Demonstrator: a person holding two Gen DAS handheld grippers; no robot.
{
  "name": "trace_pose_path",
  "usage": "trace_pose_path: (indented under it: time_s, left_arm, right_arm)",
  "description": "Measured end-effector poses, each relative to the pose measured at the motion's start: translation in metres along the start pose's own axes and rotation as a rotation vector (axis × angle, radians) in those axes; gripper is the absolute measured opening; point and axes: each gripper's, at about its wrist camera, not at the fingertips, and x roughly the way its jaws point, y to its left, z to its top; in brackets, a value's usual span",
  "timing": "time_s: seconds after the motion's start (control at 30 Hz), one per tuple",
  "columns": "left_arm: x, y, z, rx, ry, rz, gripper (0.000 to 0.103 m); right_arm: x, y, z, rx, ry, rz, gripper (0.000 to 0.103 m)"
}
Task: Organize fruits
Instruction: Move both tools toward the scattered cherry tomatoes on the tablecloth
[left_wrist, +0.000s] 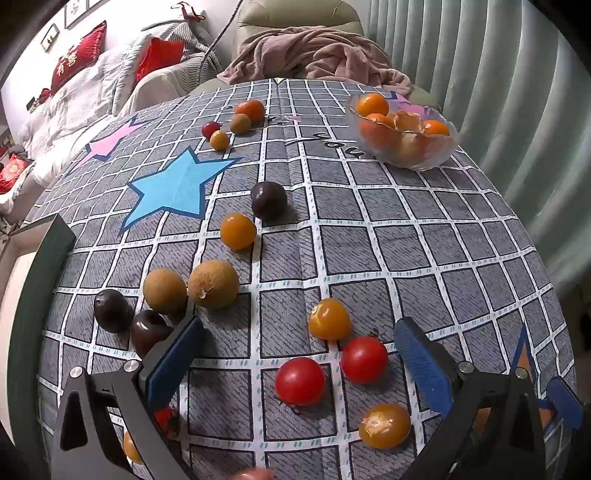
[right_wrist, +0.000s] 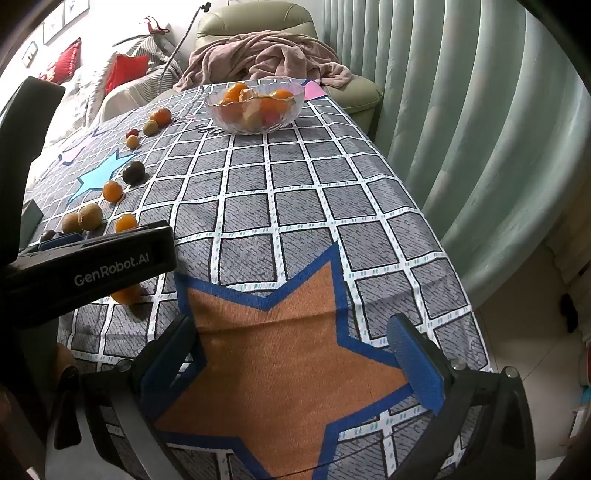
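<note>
On a checked cloth-covered table (left_wrist: 369, 229), round smooth-skinned loose fruits (left_wrist: 238, 230) are scattered at left, while a few oranges are already gathered in the ribbed glass bowl (left_wrist: 404, 136) at right. Left gripper (left_wrist: 295, 354) and right gripper (right_wrist: 291, 354) are held wide open, empty.

Home living room, lived-in. Ahead of the left gripper, past the table's far edge: green leather armchair (left_wrist: 295, 22) with a pink blanket (left_wrist: 314, 55) heaped on it. Up and to the left of the gripper: sofa (left_wrist: 74, 96) under a white quilt, red cushions (left_wrist: 79, 55) with Chinese characters, framed pictures (left_wrist: 50, 37) on the wall. Right of both grippers: pale green pleated curtain (right_wrist: 461, 110) hanging to a tiled floor (right_wrist: 524, 350). Below the grippers: table under a grid-print tablecloth (right_wrist: 314, 184) with coloured stars; glass fruit bowl (right_wrist: 255, 107) far ahead.
</note>
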Motion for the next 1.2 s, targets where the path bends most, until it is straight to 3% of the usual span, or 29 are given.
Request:
trace_pose_path:
  time_s: [0.3, 0.53, 1.0, 1.2]
  left_arm:
    - [-0.030, 0.010, -0.013, 0.047, 0.001, -0.027, 0.103]
    - [-0.057, 0.034, -0.014, 0.064, 0.000, -0.033, 0.103]
    - [-0.090, 0.095, -0.048, -0.014, 0.056, 0.002, 0.103]
    - [-0.100, 0.112, -0.054, -0.033, 0.058, 0.022, 0.103]
  right_arm:
    - [-0.002, 0.005, 0.000, -0.012, 0.026, 0.015, 0.103]
    - [-0.012, 0.017, -0.003, -0.011, 0.054, 0.075, 0.103]
    - [-0.044, 0.053, -0.005, -0.090, 0.072, 0.122, 0.103]
    - [-0.057, 0.056, -0.001, -0.068, 0.060, 0.150, 0.103]
